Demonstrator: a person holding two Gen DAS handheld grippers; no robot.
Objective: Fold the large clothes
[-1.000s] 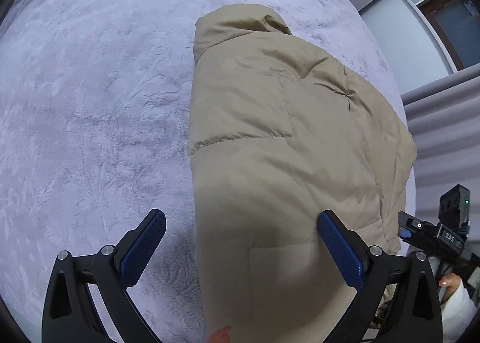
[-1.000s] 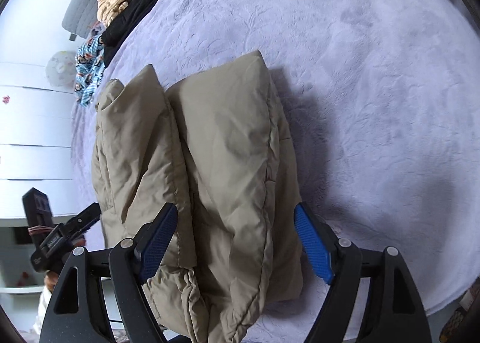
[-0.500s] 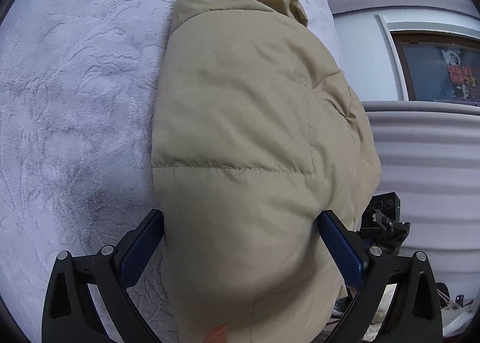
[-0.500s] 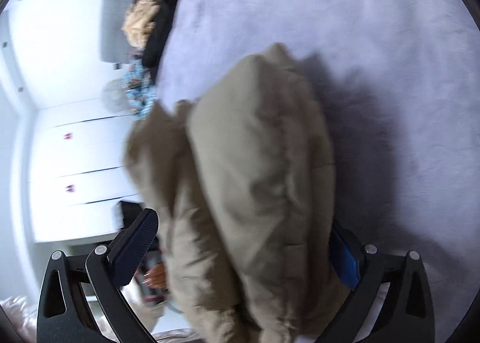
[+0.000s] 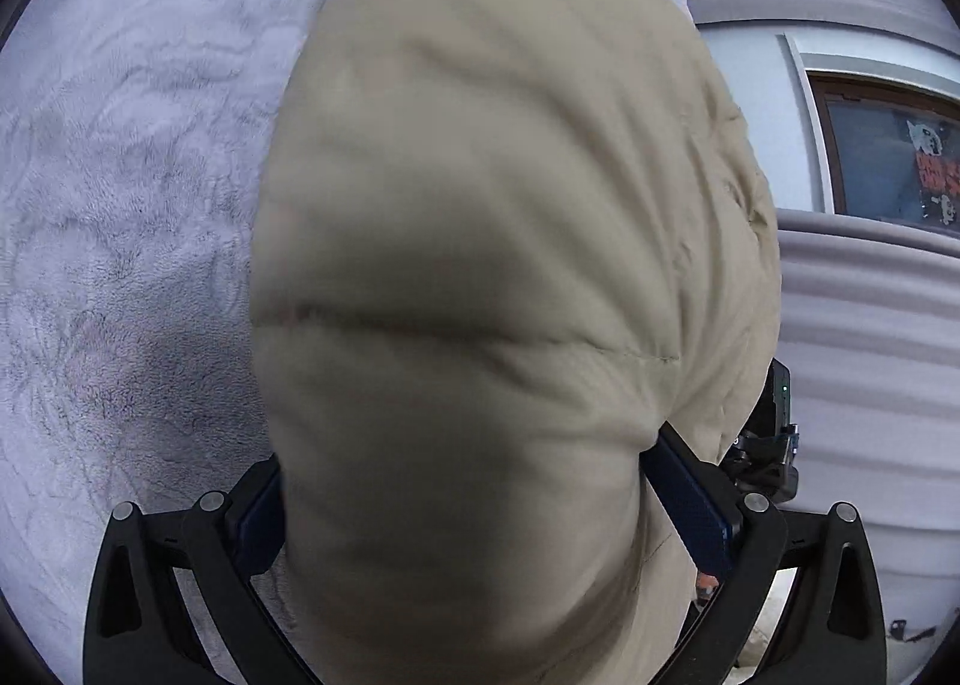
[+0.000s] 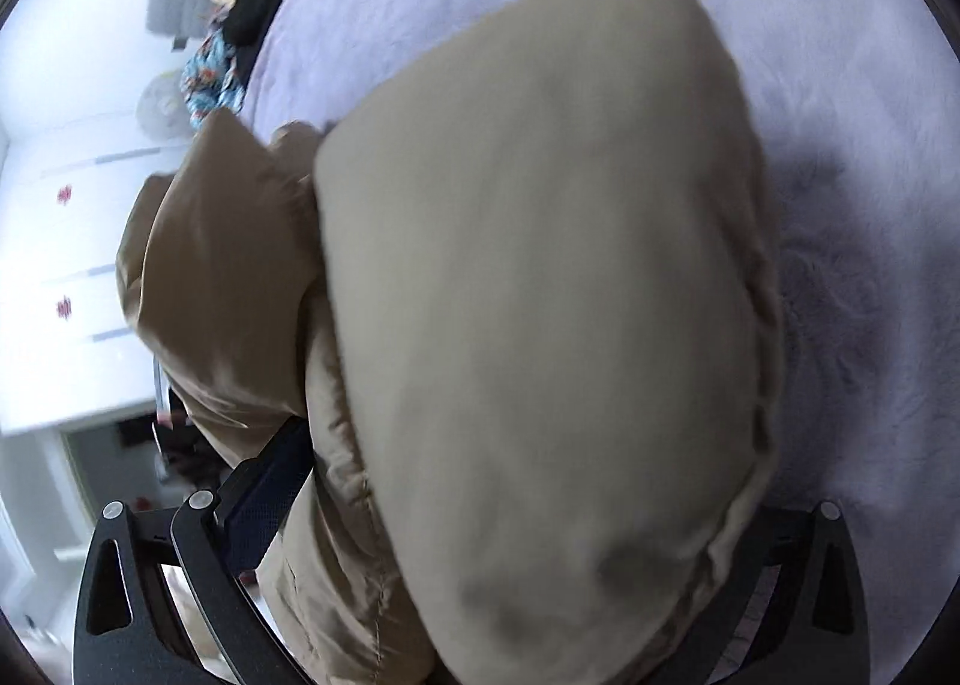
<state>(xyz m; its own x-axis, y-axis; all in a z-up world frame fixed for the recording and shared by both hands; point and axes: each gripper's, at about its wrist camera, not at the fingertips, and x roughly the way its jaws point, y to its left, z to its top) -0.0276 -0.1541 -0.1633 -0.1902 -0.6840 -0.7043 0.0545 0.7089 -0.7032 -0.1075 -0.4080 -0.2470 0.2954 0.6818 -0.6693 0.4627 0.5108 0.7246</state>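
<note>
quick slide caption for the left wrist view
Puffy beige jacket bulging between the left gripper fingers above a lilac blanket.

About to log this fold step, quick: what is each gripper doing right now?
Left gripper: wide open, the tan puffer jacket bulging between its fingers.
Right gripper: wide open around the same jacket.

Lilac bedspread (image 5: 120,205), window (image 5: 888,157), white drawers (image 6: 60,277).

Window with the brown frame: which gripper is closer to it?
Right, probably. The window lies to the left gripper's right, beyond the jacket; the right gripper straddles the jacket on that side.
</note>
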